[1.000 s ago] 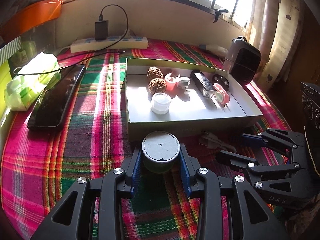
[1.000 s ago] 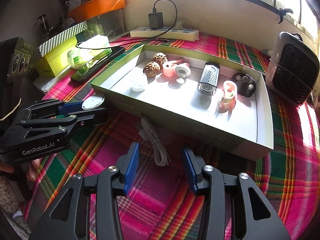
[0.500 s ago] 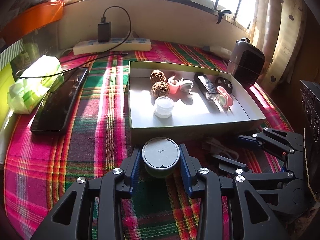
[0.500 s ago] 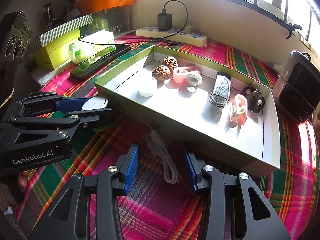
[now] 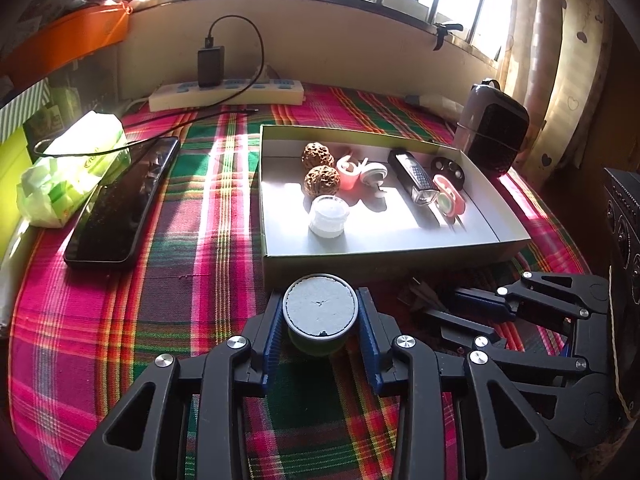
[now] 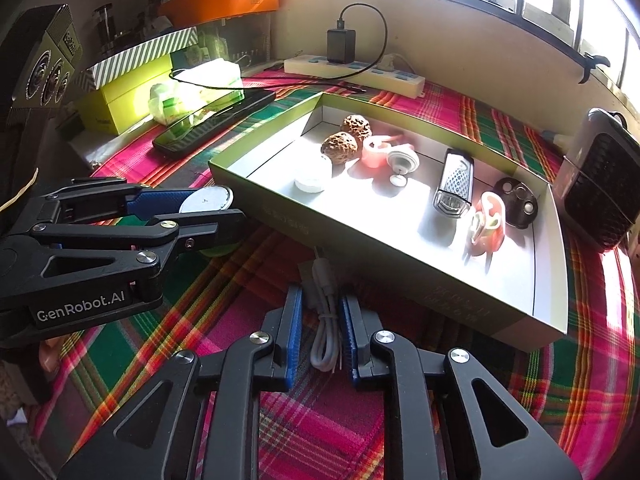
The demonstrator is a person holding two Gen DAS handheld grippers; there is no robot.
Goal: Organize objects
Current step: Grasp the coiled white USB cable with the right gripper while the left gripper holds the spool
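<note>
- Gripping the round tin (image 5: 319,317) w/ our left tongs (image 5: 320,326), just before the box (image 5: 400,258).
- Our right tongs (image 6: 320,330) are closed on the white cable (image 6: 325,320), on the table (image 6: 320,432).

A small round jar (image 5: 319,322) with a grey lid stands upright at 6 o'clock of the open box (image 5: 384,252), just outside its wall. A bundled white cable (image 6: 325,320) lies on the plaid table at 4 o'clock of the jar.
</note>
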